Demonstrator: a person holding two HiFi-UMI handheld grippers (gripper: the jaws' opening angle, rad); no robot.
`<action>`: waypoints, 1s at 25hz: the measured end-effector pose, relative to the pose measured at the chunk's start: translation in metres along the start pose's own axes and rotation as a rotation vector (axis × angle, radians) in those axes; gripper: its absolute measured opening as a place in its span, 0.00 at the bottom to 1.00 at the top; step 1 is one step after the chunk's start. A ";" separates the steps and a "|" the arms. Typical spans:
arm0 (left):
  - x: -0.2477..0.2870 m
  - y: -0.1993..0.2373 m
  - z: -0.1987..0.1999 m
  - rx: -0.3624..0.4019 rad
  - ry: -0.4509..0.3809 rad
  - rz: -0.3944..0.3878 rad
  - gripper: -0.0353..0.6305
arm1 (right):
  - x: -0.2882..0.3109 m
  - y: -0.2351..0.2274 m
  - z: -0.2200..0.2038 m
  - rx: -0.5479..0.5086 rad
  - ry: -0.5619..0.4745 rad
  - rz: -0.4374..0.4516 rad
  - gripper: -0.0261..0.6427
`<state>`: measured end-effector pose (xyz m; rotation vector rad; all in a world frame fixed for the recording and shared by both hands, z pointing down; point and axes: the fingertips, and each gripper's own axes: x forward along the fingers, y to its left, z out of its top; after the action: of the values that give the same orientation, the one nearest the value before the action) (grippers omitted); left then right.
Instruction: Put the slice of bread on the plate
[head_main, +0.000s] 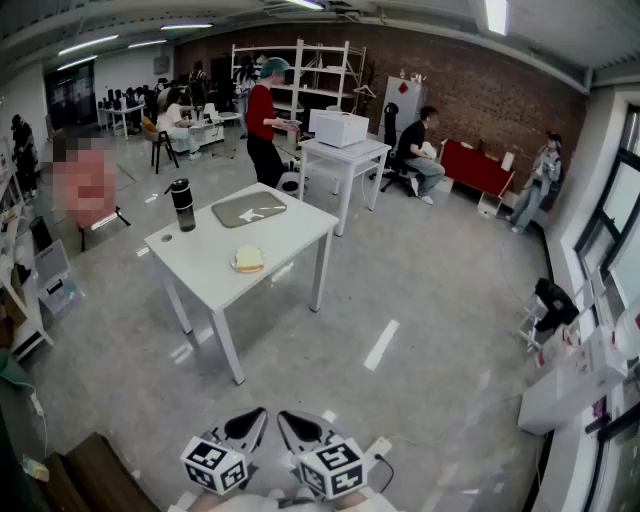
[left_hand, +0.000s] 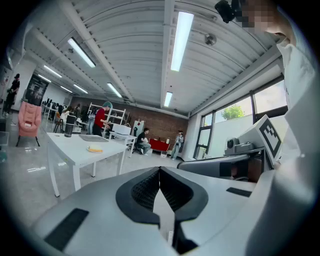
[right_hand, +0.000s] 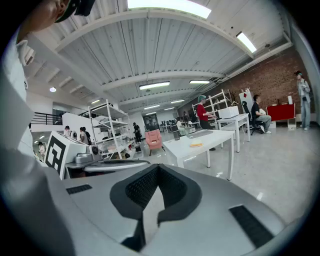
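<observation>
A pale slice of bread (head_main: 249, 258) lies near the front edge of a white table (head_main: 215, 270), on what looks like a small plate; from this far away I cannot tell them apart clearly. The same bread (left_hand: 94, 148) is tiny in the left gripper view, and the bread (right_hand: 196, 145) is just as small in the right gripper view. Both grippers sit low at the bottom of the head view, far from the table, over the floor. My left gripper (head_main: 256, 414) is shut and empty, its pads (left_hand: 145, 187) meeting at the tip. My right gripper (head_main: 286, 416) is shut and empty too.
On the table stand a black bottle (head_main: 182, 204) and a grey mat (head_main: 249, 209). A second white table (head_main: 345, 155) carries a white box behind it, with a person in a red top (head_main: 262, 120) beside it. Other people sit further back. A cable plug (head_main: 380, 448) lies on the floor.
</observation>
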<state>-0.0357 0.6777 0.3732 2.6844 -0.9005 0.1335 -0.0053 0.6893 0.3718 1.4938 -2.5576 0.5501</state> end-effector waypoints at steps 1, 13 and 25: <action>0.001 -0.001 0.001 -0.001 -0.005 0.003 0.07 | -0.002 -0.002 0.001 -0.004 -0.002 -0.001 0.06; 0.014 0.013 0.021 0.001 -0.025 0.068 0.07 | 0.005 -0.014 0.012 -0.026 0.000 0.016 0.06; 0.028 -0.005 -0.009 -0.056 0.043 0.089 0.07 | -0.008 -0.021 -0.007 0.065 0.036 0.074 0.06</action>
<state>-0.0101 0.6681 0.3858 2.5808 -0.9960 0.1820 0.0157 0.6887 0.3808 1.3999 -2.5996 0.6700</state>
